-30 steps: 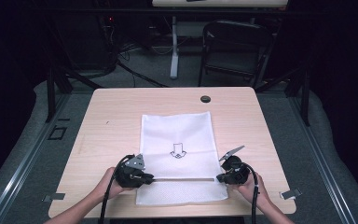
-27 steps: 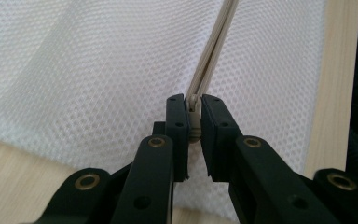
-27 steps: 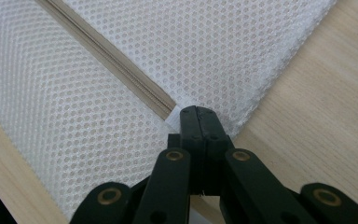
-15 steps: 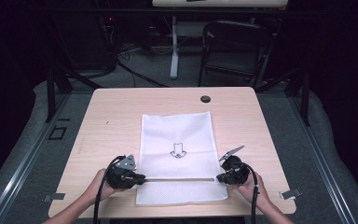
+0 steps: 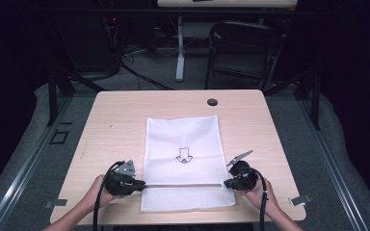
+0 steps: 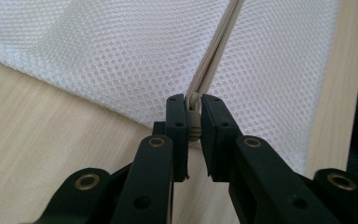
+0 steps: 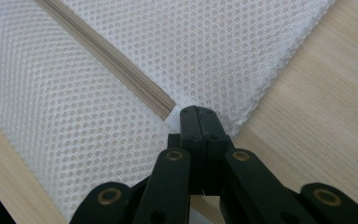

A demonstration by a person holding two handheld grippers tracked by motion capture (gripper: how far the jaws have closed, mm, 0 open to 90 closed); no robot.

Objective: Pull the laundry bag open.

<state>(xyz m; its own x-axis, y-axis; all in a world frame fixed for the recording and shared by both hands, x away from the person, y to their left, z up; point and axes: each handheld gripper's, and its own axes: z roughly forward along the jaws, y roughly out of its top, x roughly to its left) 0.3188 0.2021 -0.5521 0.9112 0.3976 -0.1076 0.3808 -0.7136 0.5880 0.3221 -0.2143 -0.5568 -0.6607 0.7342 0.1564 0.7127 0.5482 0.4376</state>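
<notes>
Gripping the zipper pull (image 6: 194, 116), our left hand-held gripper (image 5: 142, 183) is nearly closed; our right hand-held gripper (image 5: 225, 184) is clamping shut on the white mesh bag (image 5: 183, 139) edge. It is lying flat on the pale wooden desk (image 5: 120, 115), a dark room with a folding chair (image 5: 243, 50) sitting behind.

My grippers' jaws are matte black w/ brass-coloured rivets. The mesh laundry bag (image 5: 183, 159) is white, fine honeycomb holes, w/ a small black outline arrow (image 5: 183, 155) printed mid-bag. Its zipper (image 5: 183, 185) is beige, pull tab (image 6: 194, 116) off-white. Table (image 5: 115, 120) is pale wood grain; a black round cap (image 5: 212, 102) sits on it.
</notes>
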